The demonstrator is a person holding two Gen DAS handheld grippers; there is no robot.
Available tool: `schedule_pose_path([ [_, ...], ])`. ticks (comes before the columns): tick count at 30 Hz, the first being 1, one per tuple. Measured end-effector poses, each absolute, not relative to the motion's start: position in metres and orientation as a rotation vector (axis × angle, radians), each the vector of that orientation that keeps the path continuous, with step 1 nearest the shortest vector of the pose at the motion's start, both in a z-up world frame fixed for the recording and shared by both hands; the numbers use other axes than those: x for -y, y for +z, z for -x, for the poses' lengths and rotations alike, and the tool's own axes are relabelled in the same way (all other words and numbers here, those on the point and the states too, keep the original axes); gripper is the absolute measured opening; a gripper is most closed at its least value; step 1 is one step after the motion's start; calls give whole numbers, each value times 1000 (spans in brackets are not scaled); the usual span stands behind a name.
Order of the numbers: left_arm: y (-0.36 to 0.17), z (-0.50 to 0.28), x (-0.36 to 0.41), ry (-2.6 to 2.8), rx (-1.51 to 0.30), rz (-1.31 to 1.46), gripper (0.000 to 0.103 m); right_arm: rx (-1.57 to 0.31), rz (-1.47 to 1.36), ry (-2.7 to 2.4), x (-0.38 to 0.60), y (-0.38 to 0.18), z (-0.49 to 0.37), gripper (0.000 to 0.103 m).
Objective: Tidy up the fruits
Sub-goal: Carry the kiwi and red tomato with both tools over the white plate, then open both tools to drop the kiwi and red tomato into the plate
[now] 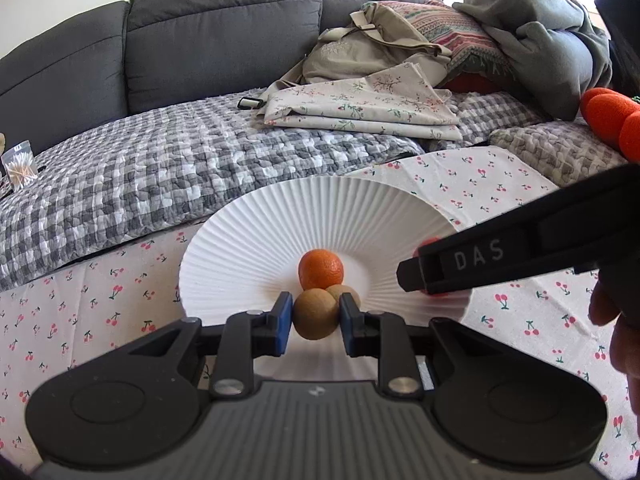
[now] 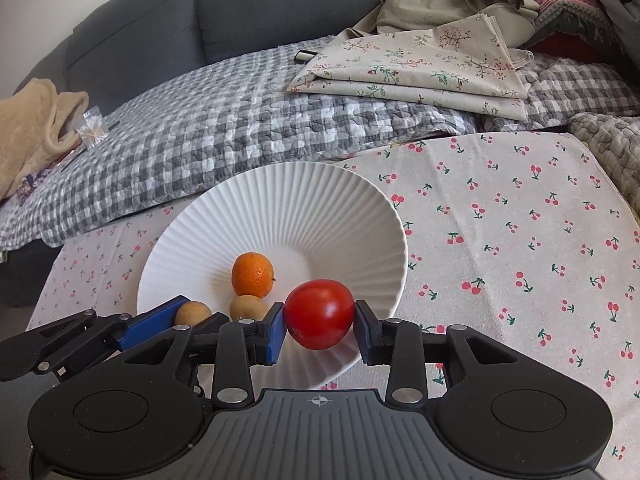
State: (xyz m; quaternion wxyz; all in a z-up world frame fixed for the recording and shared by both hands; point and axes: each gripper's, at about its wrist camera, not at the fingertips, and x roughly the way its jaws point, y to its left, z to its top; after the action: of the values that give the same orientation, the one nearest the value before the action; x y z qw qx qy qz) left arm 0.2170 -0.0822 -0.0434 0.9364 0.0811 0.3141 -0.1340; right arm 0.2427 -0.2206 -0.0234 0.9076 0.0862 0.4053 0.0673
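Observation:
A white ribbed bowl (image 1: 248, 240) (image 2: 320, 216) stands on the cherry-print cloth. In it lie an orange (image 1: 321, 268) (image 2: 253, 273) and a small brown fruit (image 1: 346, 293) (image 2: 249, 307). My left gripper (image 1: 316, 317) is shut on another brown round fruit (image 1: 315, 313) over the bowl's near side; it also shows in the right wrist view (image 2: 193, 313). My right gripper (image 2: 319, 322) is shut on a red tomato (image 2: 319, 313) over the bowl's near right rim. In the left wrist view the right gripper (image 1: 416, 276) comes in from the right.
The cherry-print cloth (image 2: 500, 240) covers the table. Behind it a grey sofa (image 1: 200, 32) carries a checked quilt (image 1: 160, 168), folded floral cloth (image 1: 360, 108), a beige bag and pillows. A packet of cotton swabs (image 1: 18, 166) lies at the far left.

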Motion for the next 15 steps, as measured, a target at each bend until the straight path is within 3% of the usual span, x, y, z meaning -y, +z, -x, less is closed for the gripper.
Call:
schedule_pose_path([
  [5, -46, -216, 80, -261, -649, -180, 28, -821, -177, 150, 220, -17, -238, 37],
  [10, -39, -213, 72, -255, -652, -149, 52, -814, -227, 156, 229, -3, -232, 49],
  [15, -27, -206, 63, -258, -636, -121, 60, -811, -246, 158, 237, 6, -222, 55],
])
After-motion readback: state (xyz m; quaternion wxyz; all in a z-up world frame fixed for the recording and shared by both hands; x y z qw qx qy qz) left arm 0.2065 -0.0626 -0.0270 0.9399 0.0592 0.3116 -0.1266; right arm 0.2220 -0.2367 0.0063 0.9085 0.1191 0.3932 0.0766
